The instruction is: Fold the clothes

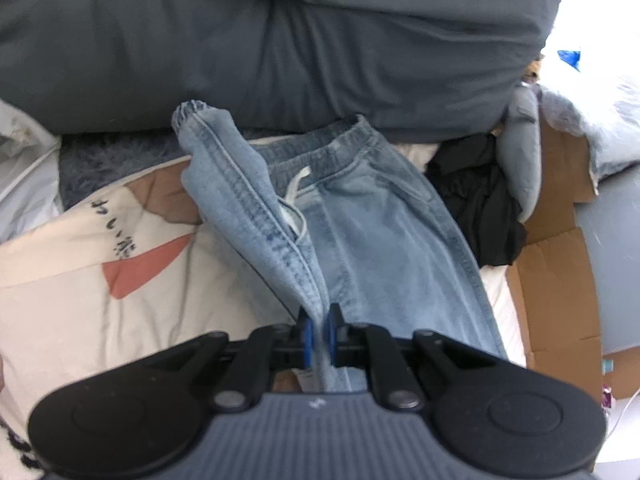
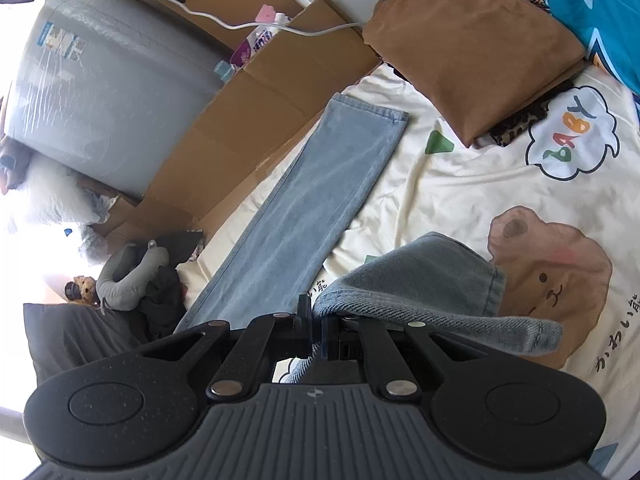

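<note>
Light blue jeans [image 1: 372, 240] lie on a cream cartoon-print bedsheet [image 1: 80, 300], waistband with a white drawstring toward the grey pillows. My left gripper [image 1: 319, 330] is shut on a raised fold of the jeans near the waist, with a bunched ridge of denim running up from the jaws. In the right wrist view one jeans leg [image 2: 304, 208] lies flat toward the cardboard. My right gripper [image 2: 318, 334] is shut on the other leg's hem [image 2: 432, 284], which is lifted and draped over the right finger.
Big dark grey pillows [image 1: 280, 40] line the far side. A black garment [image 1: 480, 208] and a grey neck pillow [image 1: 524, 152] sit beside flattened cardboard [image 2: 256, 108]. A folded brown garment [image 2: 472, 48] and a teal one [image 2: 568, 4] lie on the sheet [image 2: 460, 188].
</note>
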The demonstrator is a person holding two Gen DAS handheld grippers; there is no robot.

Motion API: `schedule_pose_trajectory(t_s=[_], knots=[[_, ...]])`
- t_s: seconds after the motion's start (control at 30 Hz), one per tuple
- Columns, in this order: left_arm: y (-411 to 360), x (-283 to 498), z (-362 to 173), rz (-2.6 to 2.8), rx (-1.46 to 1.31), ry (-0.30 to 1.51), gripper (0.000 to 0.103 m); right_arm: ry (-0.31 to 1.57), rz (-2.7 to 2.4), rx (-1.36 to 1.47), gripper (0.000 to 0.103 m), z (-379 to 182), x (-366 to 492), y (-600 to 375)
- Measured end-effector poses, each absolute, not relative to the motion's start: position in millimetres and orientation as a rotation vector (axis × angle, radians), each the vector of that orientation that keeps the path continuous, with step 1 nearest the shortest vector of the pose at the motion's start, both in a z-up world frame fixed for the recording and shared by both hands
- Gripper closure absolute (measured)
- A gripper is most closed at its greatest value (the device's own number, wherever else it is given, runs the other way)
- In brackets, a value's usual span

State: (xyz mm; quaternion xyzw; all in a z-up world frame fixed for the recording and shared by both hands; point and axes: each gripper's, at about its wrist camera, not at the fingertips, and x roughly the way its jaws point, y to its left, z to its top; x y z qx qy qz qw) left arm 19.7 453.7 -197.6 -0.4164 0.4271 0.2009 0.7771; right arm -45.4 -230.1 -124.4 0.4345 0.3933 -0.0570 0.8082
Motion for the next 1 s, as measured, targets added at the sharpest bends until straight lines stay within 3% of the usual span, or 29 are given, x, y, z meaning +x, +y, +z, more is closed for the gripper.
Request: schedule_pose_trajectory(t_s=[1.0], knots=[[426,106,-193,0.258,-0.951,0.711,0.095,0.775,-0.113,0.846,0.101,-145,83,-257]])
